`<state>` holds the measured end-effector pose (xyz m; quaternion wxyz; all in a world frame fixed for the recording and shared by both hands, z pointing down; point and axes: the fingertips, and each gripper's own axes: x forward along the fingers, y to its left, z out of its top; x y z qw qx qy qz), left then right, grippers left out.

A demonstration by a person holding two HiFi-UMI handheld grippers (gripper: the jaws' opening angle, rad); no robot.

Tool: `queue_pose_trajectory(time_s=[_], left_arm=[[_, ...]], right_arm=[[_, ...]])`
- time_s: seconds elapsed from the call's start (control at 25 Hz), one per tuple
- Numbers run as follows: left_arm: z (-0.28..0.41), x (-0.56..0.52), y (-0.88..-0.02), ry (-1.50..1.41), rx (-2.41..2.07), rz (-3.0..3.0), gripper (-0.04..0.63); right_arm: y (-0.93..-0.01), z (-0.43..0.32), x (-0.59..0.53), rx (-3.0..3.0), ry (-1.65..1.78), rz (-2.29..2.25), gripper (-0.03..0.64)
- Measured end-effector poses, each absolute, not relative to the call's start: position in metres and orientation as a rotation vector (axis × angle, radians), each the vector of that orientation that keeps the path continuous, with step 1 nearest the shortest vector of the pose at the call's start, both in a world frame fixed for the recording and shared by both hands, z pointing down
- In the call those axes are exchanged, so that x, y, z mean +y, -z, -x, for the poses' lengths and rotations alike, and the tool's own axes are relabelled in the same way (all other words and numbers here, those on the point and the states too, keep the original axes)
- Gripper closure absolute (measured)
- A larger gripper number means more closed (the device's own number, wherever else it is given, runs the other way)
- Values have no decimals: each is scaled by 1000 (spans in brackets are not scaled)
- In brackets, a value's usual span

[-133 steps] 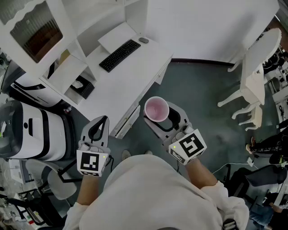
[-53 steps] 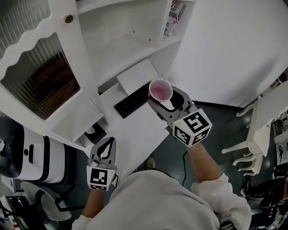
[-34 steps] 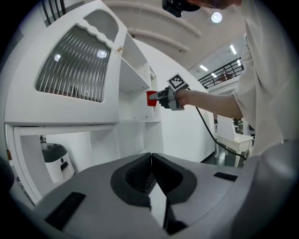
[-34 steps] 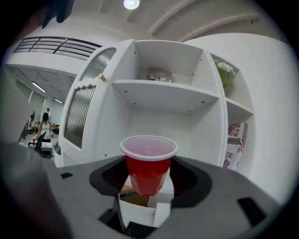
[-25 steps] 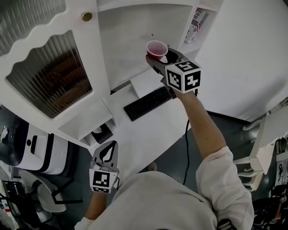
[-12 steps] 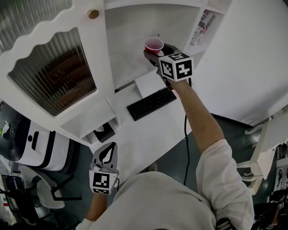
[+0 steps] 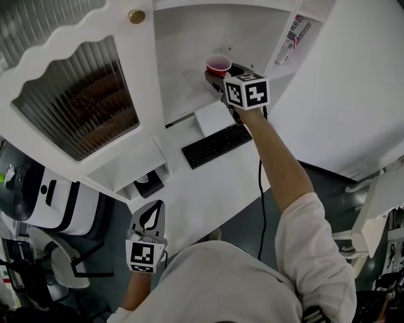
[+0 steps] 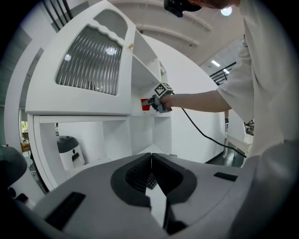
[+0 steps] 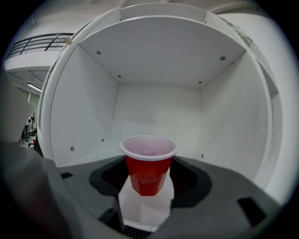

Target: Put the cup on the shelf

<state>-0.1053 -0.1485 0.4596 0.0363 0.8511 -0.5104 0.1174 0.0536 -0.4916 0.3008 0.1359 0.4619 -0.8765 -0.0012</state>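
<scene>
A red plastic cup (image 7: 218, 64) with a white inside is upright between the jaws of my right gripper (image 7: 219, 71), which is shut on it. The right arm reaches up and holds the cup inside the open white shelf compartment (image 7: 187, 76). In the right gripper view the cup (image 9: 148, 170) sits just above the compartment floor (image 9: 83, 161); whether its base touches I cannot tell. The left gripper view shows the cup (image 8: 145, 104) small and far off. My left gripper (image 7: 146, 216) hangs low by my body, jaws shut with nothing in them (image 8: 151, 161).
A ribbed-glass cabinet door (image 7: 76, 94) with a brass knob (image 7: 136, 16) stands left of the compartment. A book (image 7: 293, 31) leans in the shelf to the right. Below lie a black keyboard (image 7: 216, 145) on the white desk (image 7: 208, 189) and a tissue box (image 7: 146, 183).
My right gripper has carried the cup further into the shelf compartment and a little lower. The left gripper has stayed put.
</scene>
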Motion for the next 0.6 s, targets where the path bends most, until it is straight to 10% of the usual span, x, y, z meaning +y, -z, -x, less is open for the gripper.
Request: queue_pose_trajectory(time_s=[0.6], left_arm=[[106, -153, -463, -362, -1565, -2607, 592]], right_arm=[[-318, -44, -499, -2514, -32, -1302, 337]])
